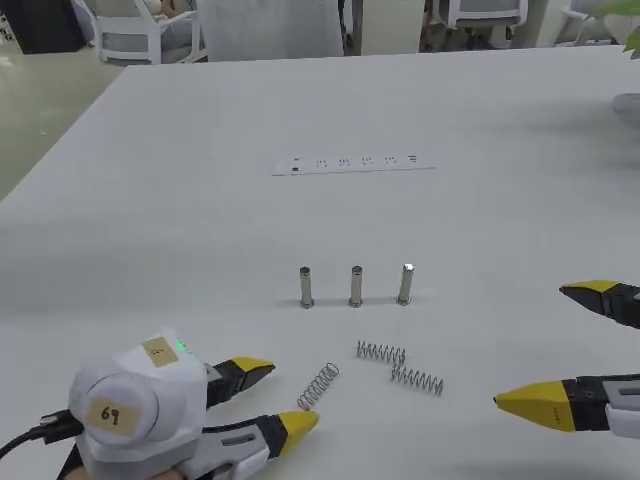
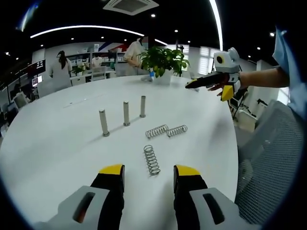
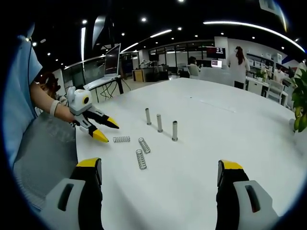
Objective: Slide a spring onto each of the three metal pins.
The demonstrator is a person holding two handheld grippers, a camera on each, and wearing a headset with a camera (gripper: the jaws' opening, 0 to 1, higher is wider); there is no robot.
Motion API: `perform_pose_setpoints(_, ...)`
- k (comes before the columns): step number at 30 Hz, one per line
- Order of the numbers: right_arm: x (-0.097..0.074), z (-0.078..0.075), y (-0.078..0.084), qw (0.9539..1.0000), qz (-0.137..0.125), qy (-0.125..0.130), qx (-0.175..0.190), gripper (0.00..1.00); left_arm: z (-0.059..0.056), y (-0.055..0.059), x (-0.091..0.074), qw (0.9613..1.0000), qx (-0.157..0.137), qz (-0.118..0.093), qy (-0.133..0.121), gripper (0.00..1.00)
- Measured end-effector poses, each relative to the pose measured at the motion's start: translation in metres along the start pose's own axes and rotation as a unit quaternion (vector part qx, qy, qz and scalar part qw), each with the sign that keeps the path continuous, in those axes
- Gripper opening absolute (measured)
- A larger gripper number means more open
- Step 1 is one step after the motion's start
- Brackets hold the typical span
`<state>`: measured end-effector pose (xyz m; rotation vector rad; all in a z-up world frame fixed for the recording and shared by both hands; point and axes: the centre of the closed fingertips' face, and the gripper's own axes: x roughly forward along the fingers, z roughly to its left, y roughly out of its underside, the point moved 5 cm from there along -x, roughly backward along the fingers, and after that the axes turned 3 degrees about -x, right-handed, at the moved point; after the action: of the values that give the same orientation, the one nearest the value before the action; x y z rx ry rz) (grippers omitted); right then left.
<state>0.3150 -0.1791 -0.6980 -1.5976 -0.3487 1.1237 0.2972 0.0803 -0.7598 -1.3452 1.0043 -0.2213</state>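
Note:
Three upright metal pins [image 1: 355,285] stand in a row mid-table, bare; they also appear as pins [image 2: 124,114] and pins [image 3: 159,123]. Three loose springs lie in front of them: one spring [image 1: 318,386] near my left gripper, a second spring [image 1: 381,352] and a third spring [image 1: 417,380] to its right. My left gripper [image 1: 268,396] is open at the lower left, its yellow tips just short of the nearest spring [image 2: 151,159]. My right gripper [image 1: 560,345] is wide open at the right edge, away from the springs [image 3: 140,158].
A white power strip [image 1: 353,163] lies flat farther back on the white table [image 1: 150,200]. A potted plant [image 2: 163,62] stands at the table's far end. Office chairs [image 1: 135,30] and people [image 3: 237,62] are beyond the table.

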Motion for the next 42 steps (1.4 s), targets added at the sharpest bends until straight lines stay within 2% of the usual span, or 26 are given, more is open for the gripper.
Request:
perform_pose_setpoints(4, -0.002, 0.0, 0.001, 1.0, 0.0, 0.002, 0.002, 1.0, -0.002, -0.001, 0.001, 1.0, -0.003, -0.006, 0.0, 0.23)
perform_pose_setpoints(7, -0.002, 0.0, 0.001, 1.0, 0.0, 0.002, 0.003, 1.0, -0.003, 0.002, 0.005, 1.0, 0.002, 0.0, -0.002, 0.21)
perform_pose_setpoints(10, -0.002, 0.001, 0.002, 1.0, 0.001, 0.002, 0.004, 1.0, -0.003, 0.004, 0.008, 1.0, -0.007, 0.001, -0.002, 0.2)
perform_pose_setpoints(14, -0.003, 0.001, 0.002, 1.0, 0.0, 0.001, 0.004, 1.0, -0.005, 0.005, 0.011, 0.9999, -0.009, 0.003, -0.002, 0.14)
perform_pose_setpoints(21, -0.004, 0.0, 0.002, 1.0, 0.001, 0.003, 0.006, 1.0, -0.005, 0.01, 0.015, 0.9998, -0.014, 0.011, -0.005, 0.13)
perform_pose_setpoints(30, -0.005, 0.001, 0.004, 1.0, 0.003, 0.002, 0.007, 0.99, -0.006, 0.009, 0.016, 0.9998, -0.019, 0.004, -0.01, 0.07)
perform_pose_setpoints(42, -0.004, 0.004, 0.003, 1.0, 0.003, -0.001, 0.008, 0.99, -0.004, 0.011, 0.014, 0.9998, -0.013, 0.001, -0.014, 0.03)
